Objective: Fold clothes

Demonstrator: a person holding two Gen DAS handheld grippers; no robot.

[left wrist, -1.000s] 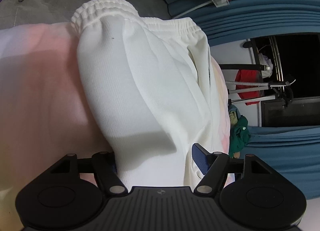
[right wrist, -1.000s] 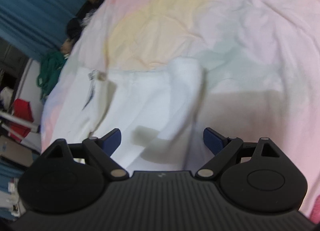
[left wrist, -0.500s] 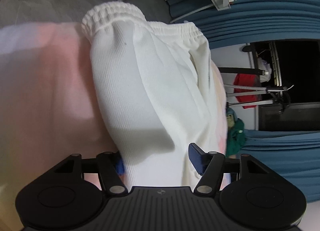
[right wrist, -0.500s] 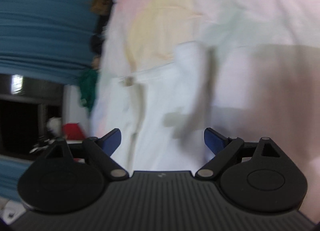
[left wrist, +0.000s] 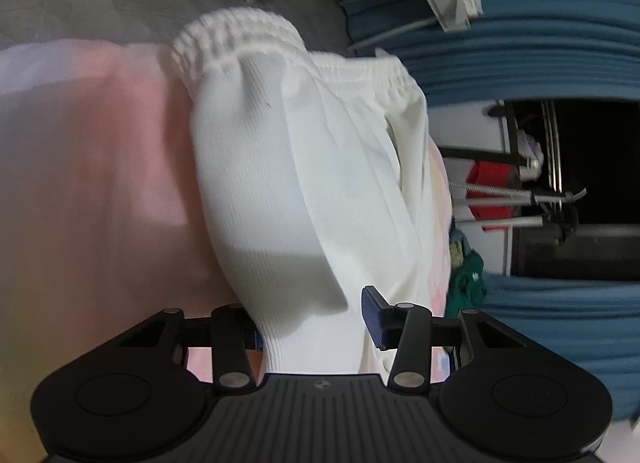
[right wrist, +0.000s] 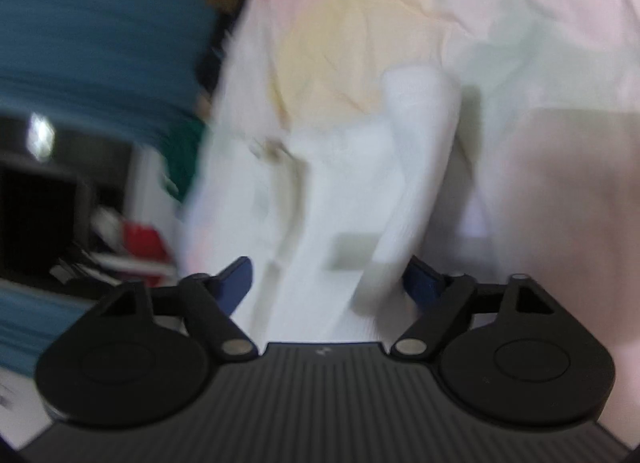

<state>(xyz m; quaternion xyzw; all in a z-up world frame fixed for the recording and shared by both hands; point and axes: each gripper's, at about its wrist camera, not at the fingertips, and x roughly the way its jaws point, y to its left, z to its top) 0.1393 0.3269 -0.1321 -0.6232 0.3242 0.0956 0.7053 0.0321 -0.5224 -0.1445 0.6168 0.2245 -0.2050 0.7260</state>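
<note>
A bed covered by a pastel sheet (left wrist: 100, 167) in pink, yellow and pale green patches (right wrist: 360, 23), bearing a pair of white trousers (left wrist: 304, 191) laid directly on it, their gathered elastic waistband (left wrist: 236, 35) towards the bed's far edge

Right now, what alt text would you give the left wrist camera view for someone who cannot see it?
A white garment with a ruffled elastic waistband lies on a pastel sheet; the left gripper is closing its jaws around the near end. Blue curtains hang behind.
</note>
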